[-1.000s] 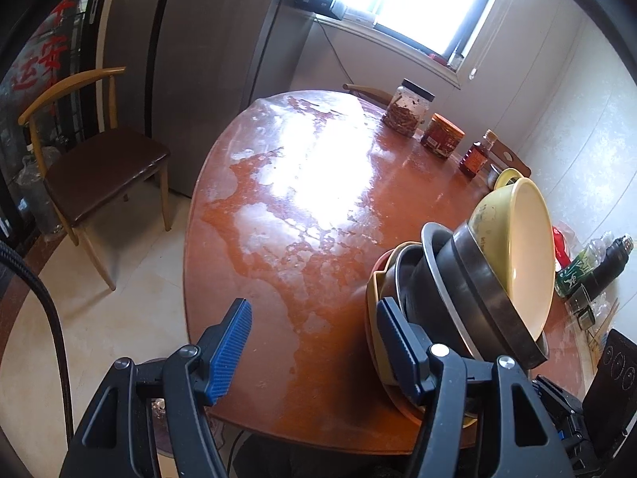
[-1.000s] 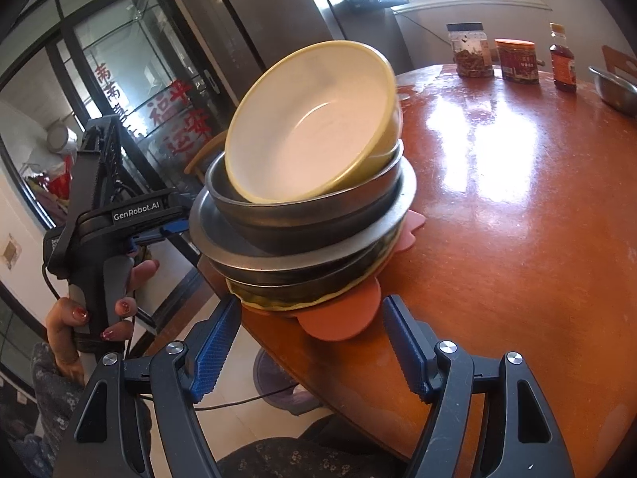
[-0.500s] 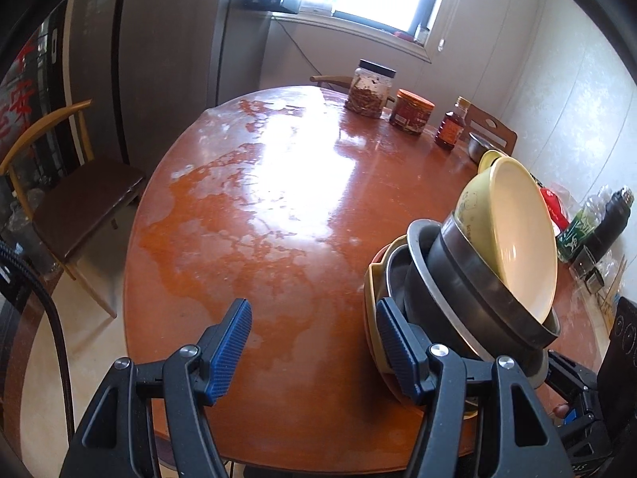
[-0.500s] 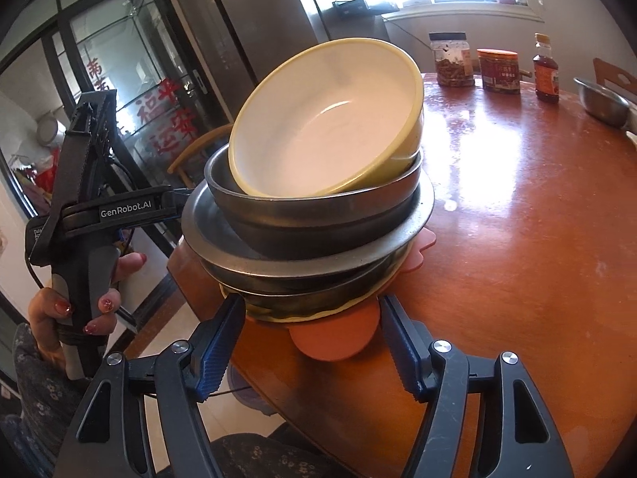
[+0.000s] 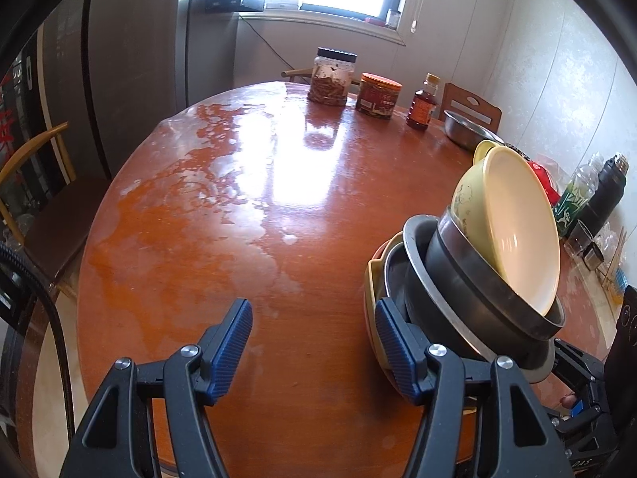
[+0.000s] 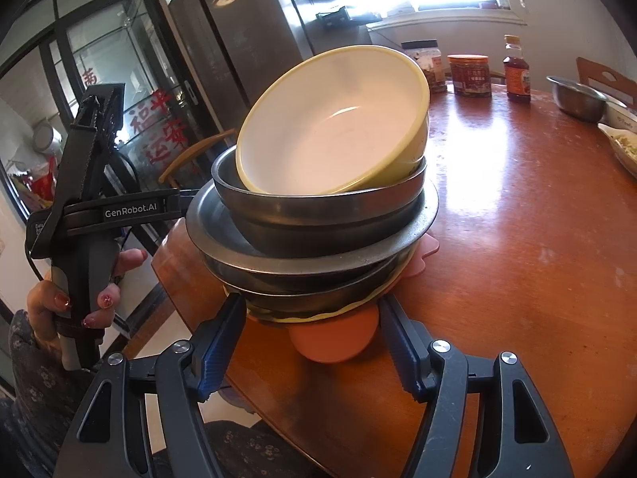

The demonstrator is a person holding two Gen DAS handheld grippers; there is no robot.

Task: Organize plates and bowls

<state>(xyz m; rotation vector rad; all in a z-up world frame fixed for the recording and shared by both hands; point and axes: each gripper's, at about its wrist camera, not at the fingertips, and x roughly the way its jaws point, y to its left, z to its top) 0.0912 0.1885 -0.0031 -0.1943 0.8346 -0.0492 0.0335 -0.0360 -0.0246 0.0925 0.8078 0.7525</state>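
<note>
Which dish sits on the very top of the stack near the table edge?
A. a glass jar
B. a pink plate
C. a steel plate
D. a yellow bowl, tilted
D: the yellow bowl leans at the top, resting inside a steel bowl, with steel plates and a pink plate below it.

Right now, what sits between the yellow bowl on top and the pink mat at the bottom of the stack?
In the right wrist view: a steel bowl, steel plates and a yellow dish.
</note>
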